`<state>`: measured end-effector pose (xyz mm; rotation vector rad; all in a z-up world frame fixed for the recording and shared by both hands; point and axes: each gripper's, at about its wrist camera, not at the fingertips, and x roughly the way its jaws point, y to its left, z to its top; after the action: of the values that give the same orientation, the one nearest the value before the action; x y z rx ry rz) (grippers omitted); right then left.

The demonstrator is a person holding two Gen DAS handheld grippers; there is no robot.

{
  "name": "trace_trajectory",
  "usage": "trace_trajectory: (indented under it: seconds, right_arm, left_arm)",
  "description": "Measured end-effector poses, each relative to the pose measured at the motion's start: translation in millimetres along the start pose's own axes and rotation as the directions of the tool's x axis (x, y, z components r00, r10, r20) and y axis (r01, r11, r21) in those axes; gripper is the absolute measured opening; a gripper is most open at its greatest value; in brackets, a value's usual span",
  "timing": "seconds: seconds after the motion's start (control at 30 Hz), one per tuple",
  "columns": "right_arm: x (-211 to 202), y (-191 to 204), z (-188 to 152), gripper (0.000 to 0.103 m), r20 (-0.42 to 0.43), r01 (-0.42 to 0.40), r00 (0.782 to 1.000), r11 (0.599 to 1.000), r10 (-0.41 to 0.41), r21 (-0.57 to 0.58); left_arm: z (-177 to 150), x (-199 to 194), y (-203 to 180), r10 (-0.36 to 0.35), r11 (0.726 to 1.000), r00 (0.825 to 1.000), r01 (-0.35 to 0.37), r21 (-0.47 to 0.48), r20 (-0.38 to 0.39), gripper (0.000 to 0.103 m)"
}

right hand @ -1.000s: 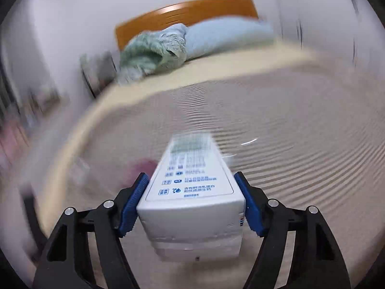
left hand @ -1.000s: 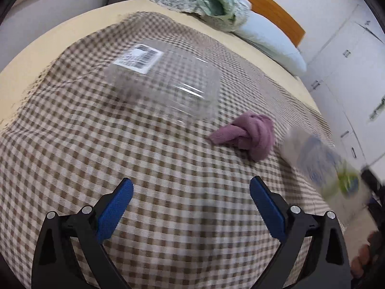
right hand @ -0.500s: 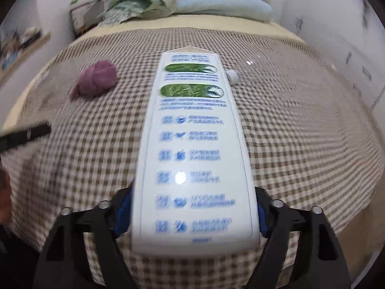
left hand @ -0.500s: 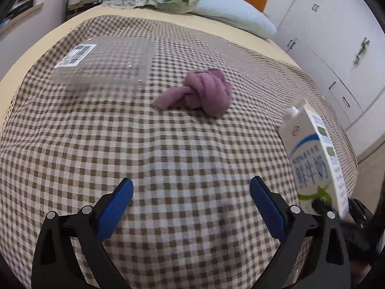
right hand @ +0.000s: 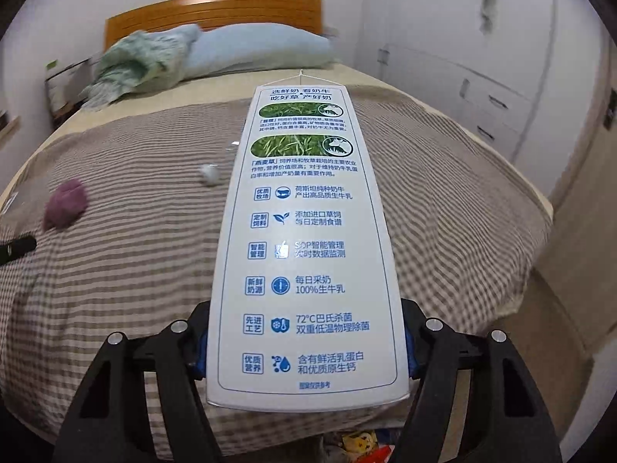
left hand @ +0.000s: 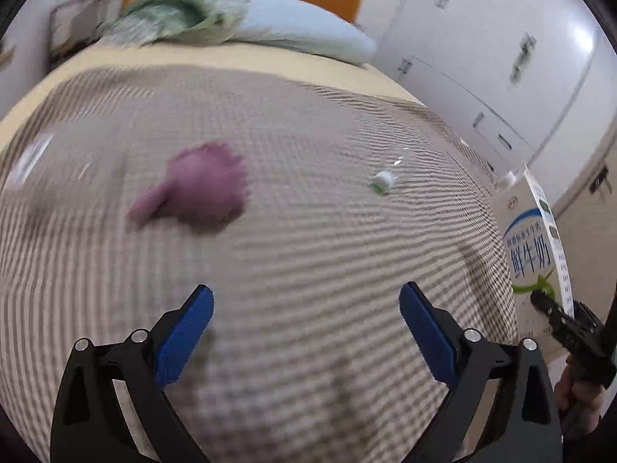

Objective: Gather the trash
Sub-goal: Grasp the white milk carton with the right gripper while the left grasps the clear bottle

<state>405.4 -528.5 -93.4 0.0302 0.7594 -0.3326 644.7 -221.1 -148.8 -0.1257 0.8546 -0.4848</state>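
Observation:
My right gripper (right hand: 306,347) is shut on a tall white milk carton (right hand: 304,231), its blue pads pressing both sides near the base. In the left wrist view, that carton (left hand: 532,239) stands upright past the bed's right edge. My left gripper (left hand: 306,293) hangs open and empty over the checked blanket (left hand: 308,239). A clear plastic bottle with a white cap (left hand: 382,182) lies beyond it to the right, and its cap (right hand: 208,173) shows left of the carton. A clear plastic box with a label (left hand: 27,158) is a blur at the far left.
A purple bundled cloth (left hand: 200,193) lies on the blanket left of centre. A pillow (left hand: 304,34), a green quilt (left hand: 181,11) and a wooden headboard are at the far end. White cupboards (left hand: 482,77) line the right wall. Colourful wrappers (right hand: 362,443) show below the carton.
The left view has swung right: the clear box slid to the left edge and the bottle came into sight. The right gripper carried the carton back and down towards the bed's near right edge.

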Motion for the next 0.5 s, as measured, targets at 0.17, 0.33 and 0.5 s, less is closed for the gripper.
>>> trace_trajectory:
  seconds: [0.17,0.33,0.5]
  right_arm:
    - [18,-15,-6,0.067,-0.023,-0.018,1.0,0.999,0.019,0.044]
    - [54,-32,-10,0.068,-0.085,-0.037,0.995,0.994,0.046,0.105]
    - [73,-29,-12,0.068,-0.092,-0.035,0.995,0.995,0.043,0.089]
  left_arm:
    - [55,58,-59,-0.024,0.991,0.998,0.032,0.13,-0.061,0.089]
    - [97,158,-107,-0.024,0.968,0.985,0.066,0.241,-0.173,0.087]
    - [120,231,-124,0.045,0.971,0.976,0.008,0.24,-0.211,0.064]
